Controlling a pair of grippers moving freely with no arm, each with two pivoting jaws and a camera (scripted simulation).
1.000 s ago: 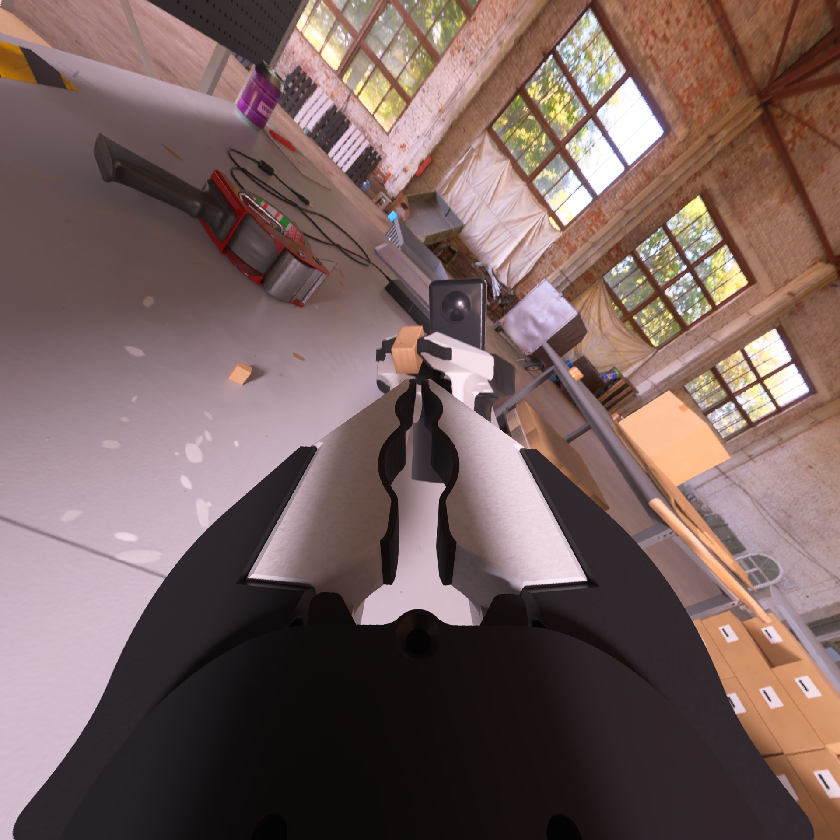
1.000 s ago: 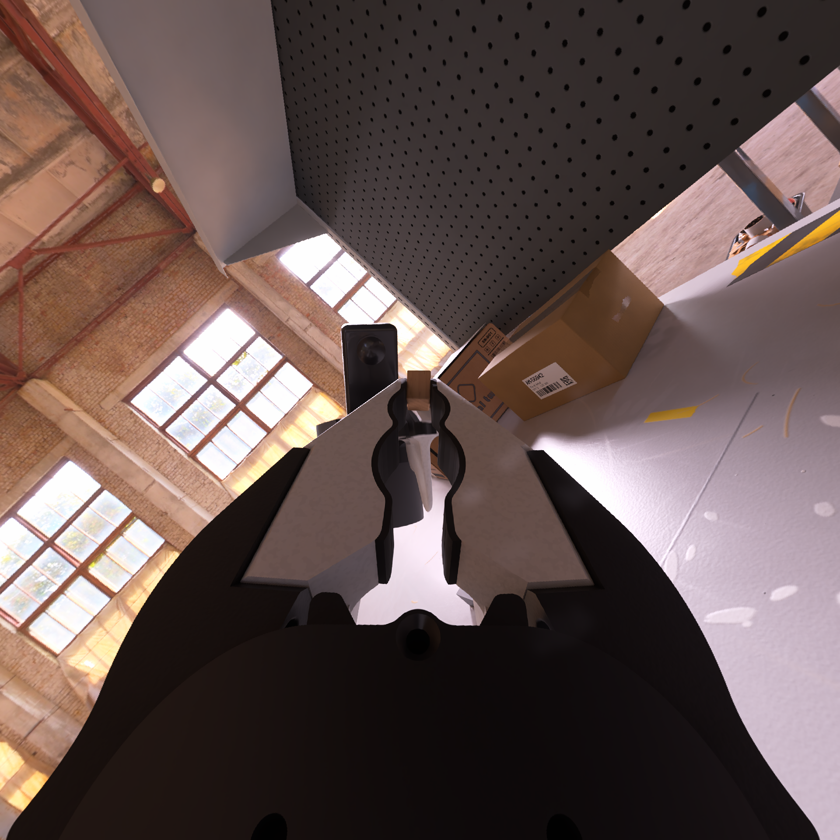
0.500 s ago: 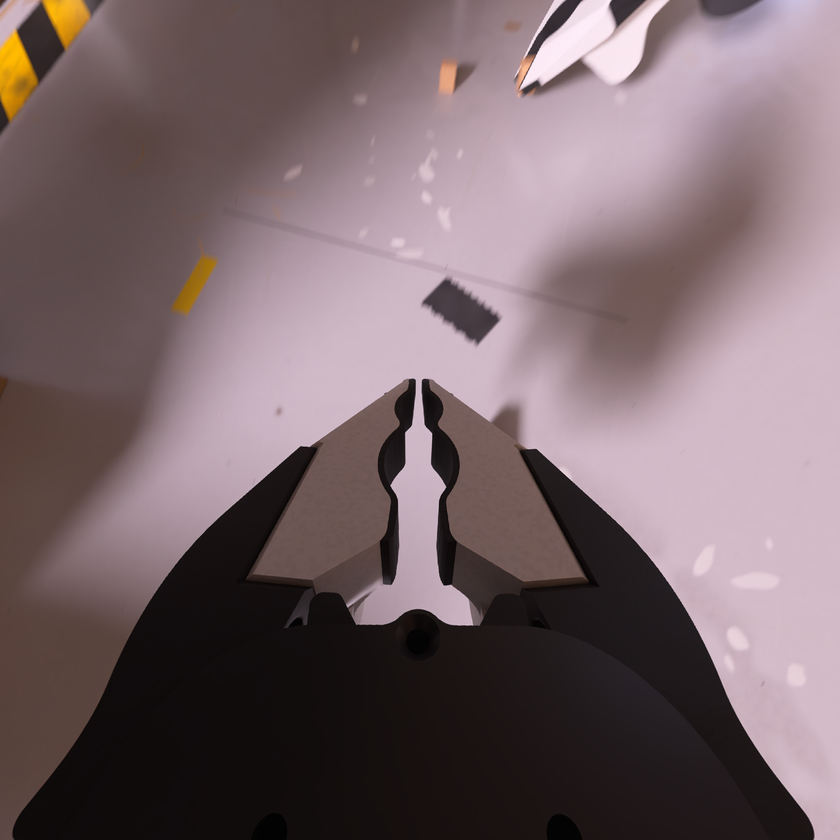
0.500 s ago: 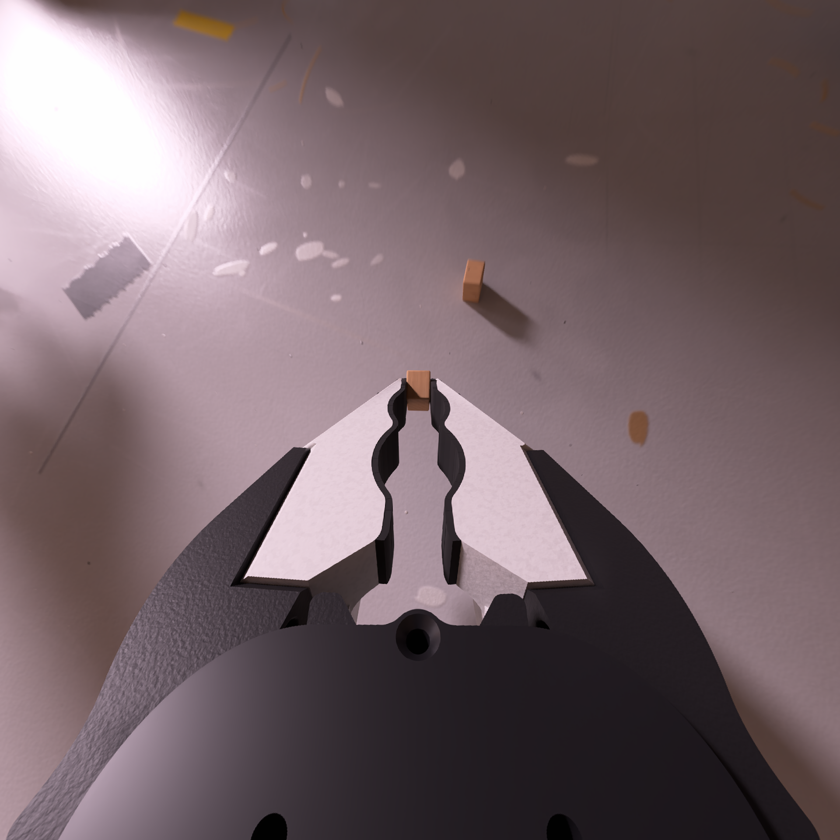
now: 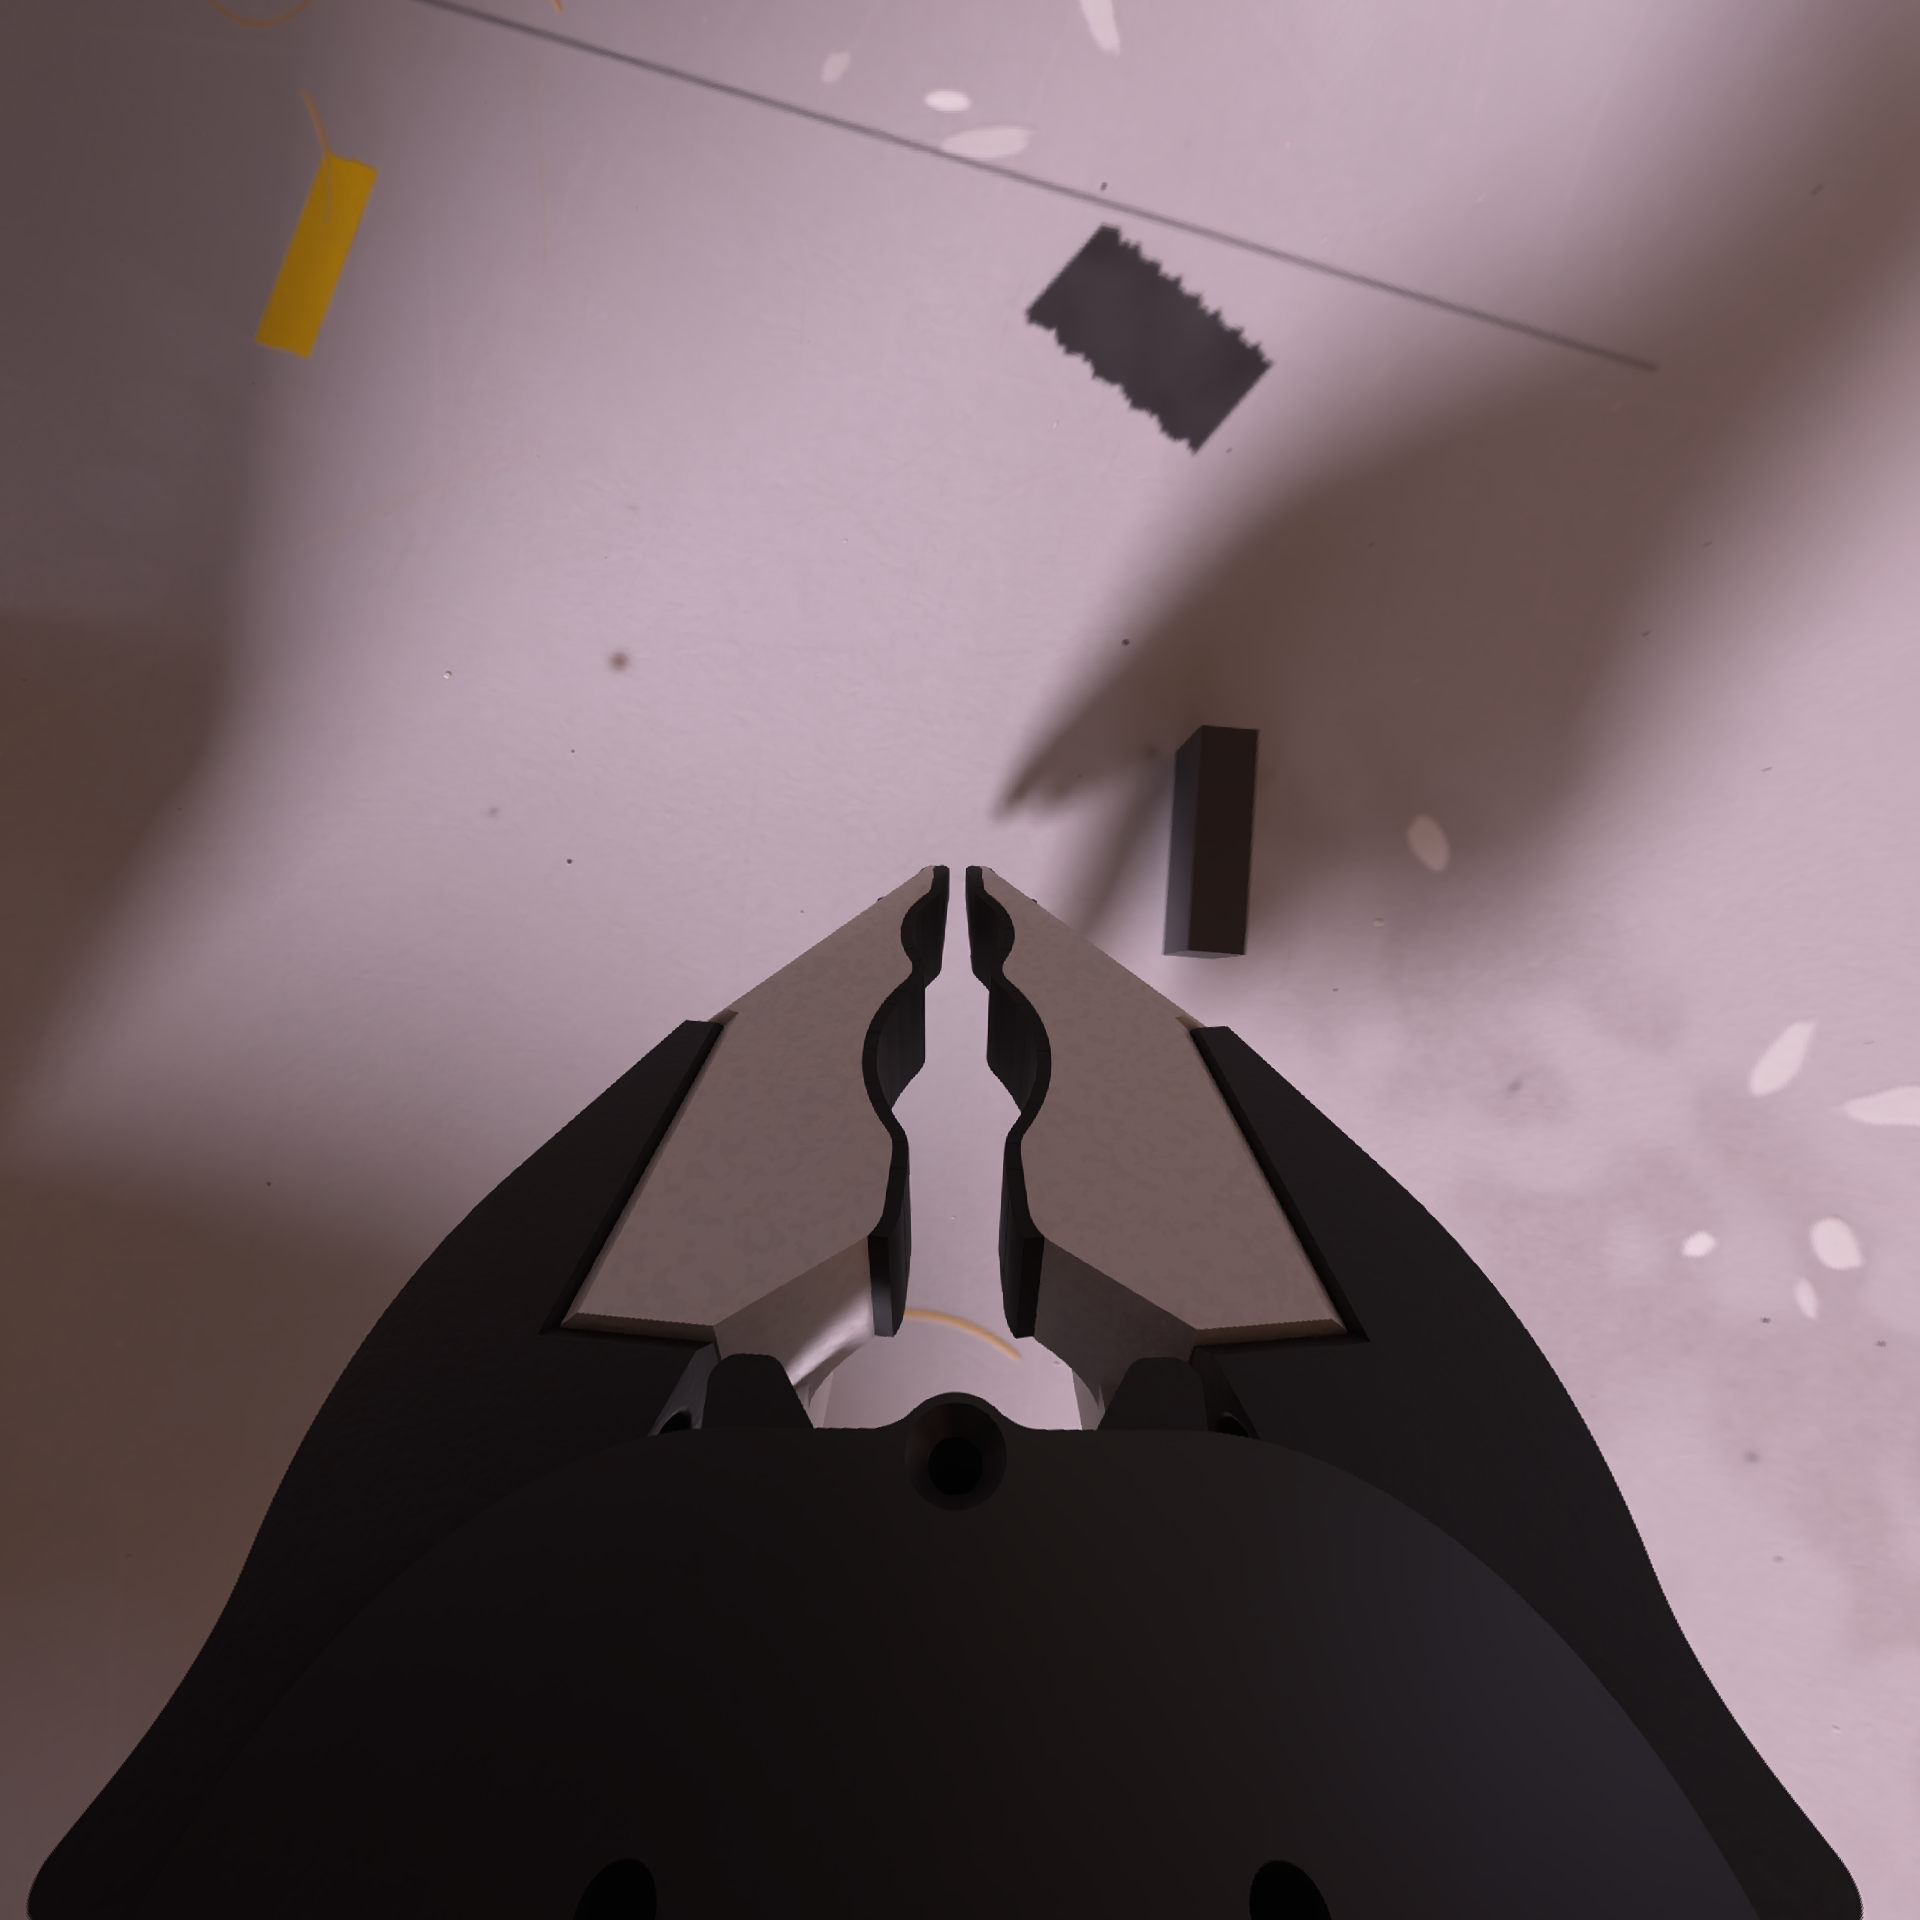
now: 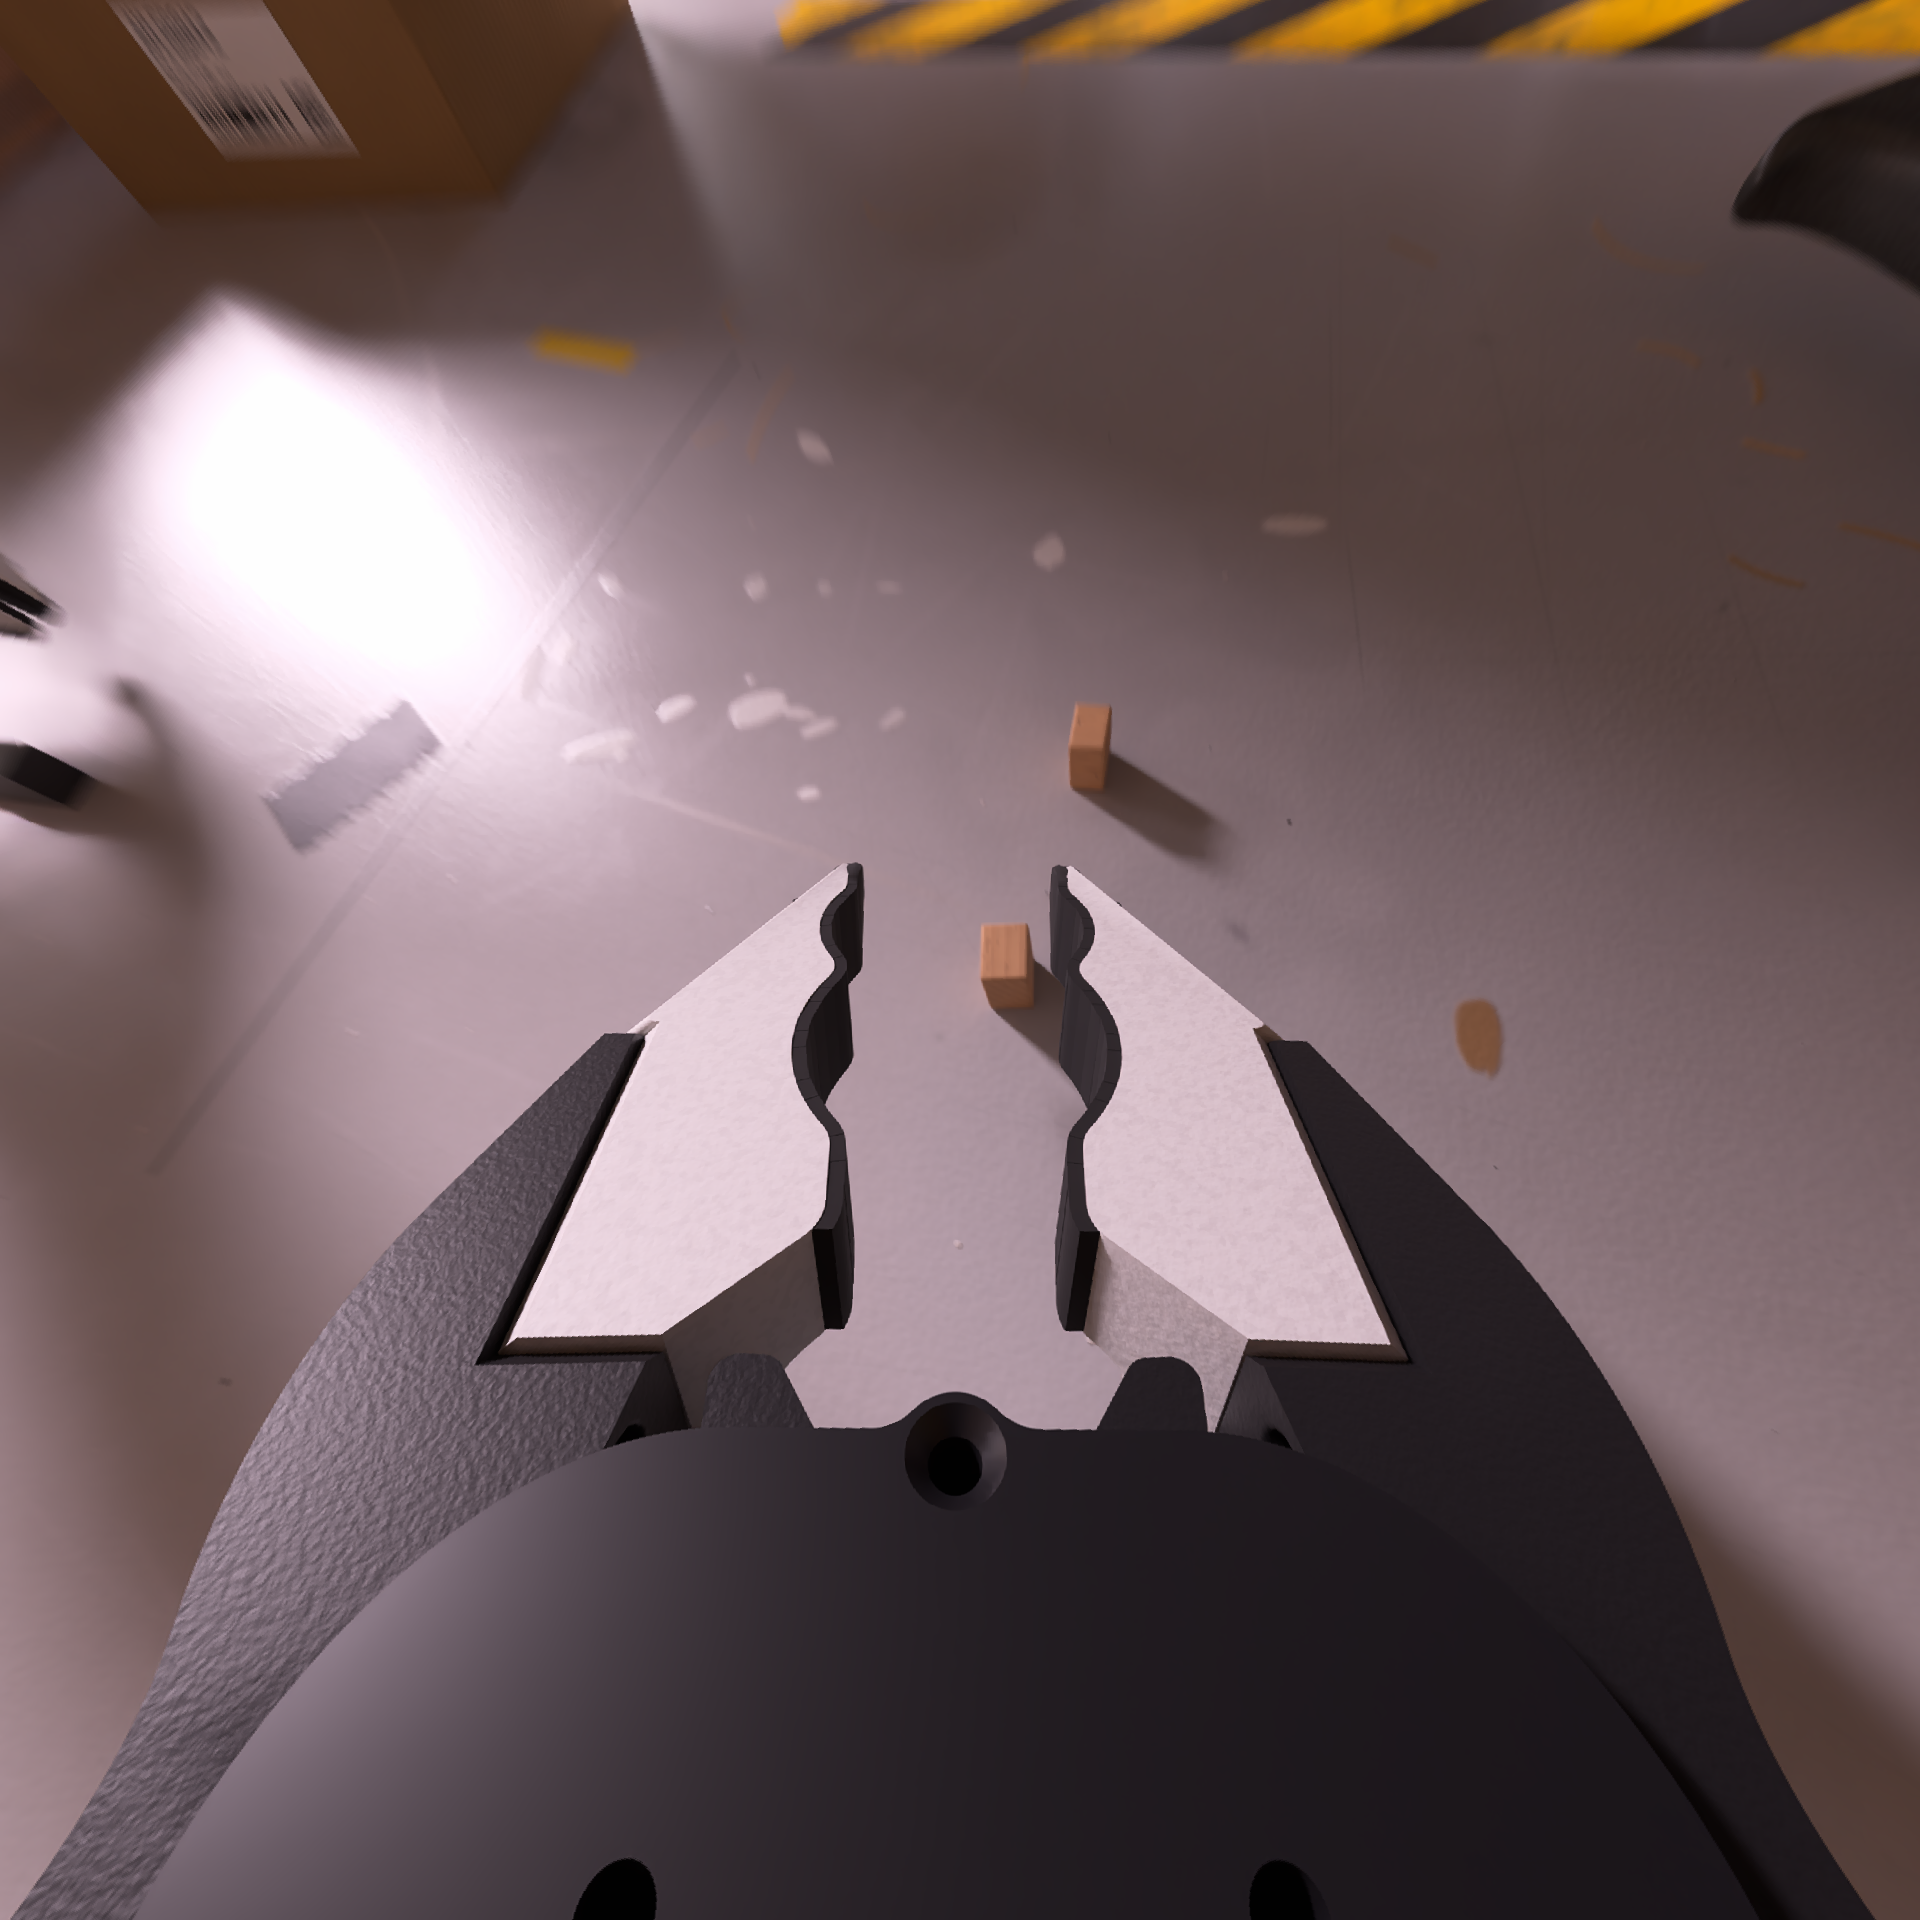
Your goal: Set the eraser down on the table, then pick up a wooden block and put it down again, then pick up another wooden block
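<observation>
In the left wrist view a dark rectangular eraser (image 5: pixel 1214 840) lies on the grey table (image 5: pixel 644 582), just right of and beyond my left gripper (image 5: pixel 957 875), which is shut and empty above the table. In the right wrist view my right gripper (image 6: pixel 954 878) is open. A small wooden block (image 6: pixel 1005 965) stands on the table between its fingertips, close to the right finger and free of both. A second wooden block (image 6: pixel 1089 746) stands farther off, to the right.
A dark jagged patch of tape (image 5: pixel 1148 338) and a yellow tape strip (image 5: pixel 317 258) lie on the table. A cardboard box (image 6: pixel 312 94) stands at the far left, hazard striping (image 6: pixel 1299 23) marks the far edge, and a dark object (image 6: pixel 1839 177) sits at far right.
My right gripper has opened and let go of the wooden block, which now stands on the table. Both views swung down to the table. My left gripper came closer to the eraser.
</observation>
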